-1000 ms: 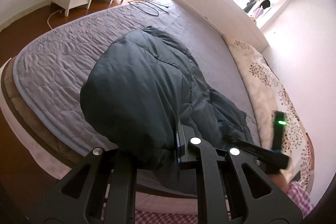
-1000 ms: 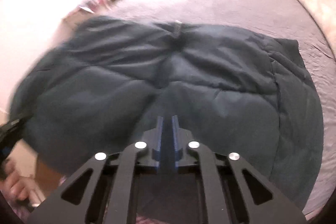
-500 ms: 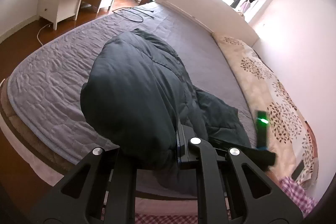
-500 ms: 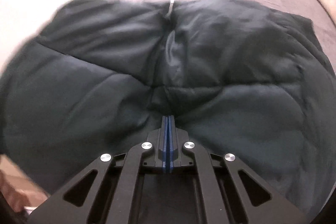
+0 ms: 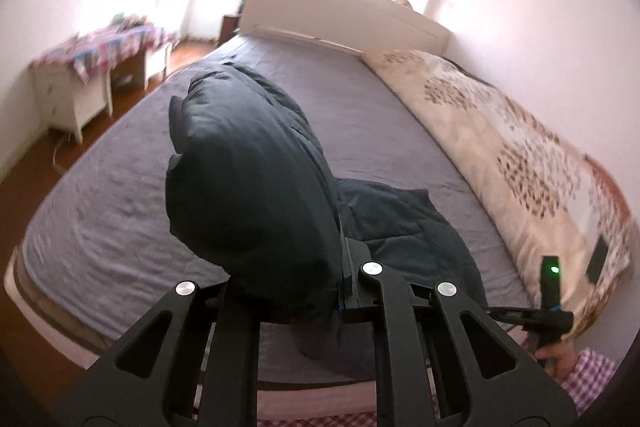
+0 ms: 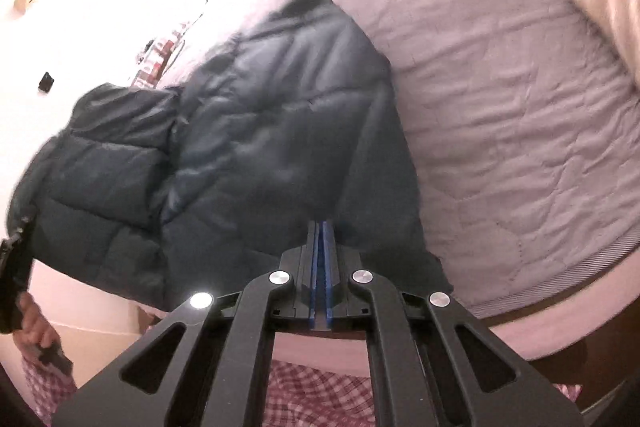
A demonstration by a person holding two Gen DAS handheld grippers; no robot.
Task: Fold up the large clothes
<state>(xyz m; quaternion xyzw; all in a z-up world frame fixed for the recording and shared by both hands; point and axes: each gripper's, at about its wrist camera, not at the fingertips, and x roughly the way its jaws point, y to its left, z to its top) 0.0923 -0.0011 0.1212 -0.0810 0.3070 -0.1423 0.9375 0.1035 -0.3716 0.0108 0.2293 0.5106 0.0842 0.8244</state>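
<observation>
as before, jacket [image 5: 256, 187] higher, both grippers clamped

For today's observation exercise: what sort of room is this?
Most likely a home bedroom: a large bed with a headboard, a floral duvet along its side, and a white chest of drawers.

A slight sheen is seen on the dark quilted puffer jacket [image 6: 276, 131], the grey bedspread [image 5: 384, 131] is stitched matt cloth, and matt black plastic with shiny metal rivets makes up the right gripper [image 6: 320, 239].
</observation>
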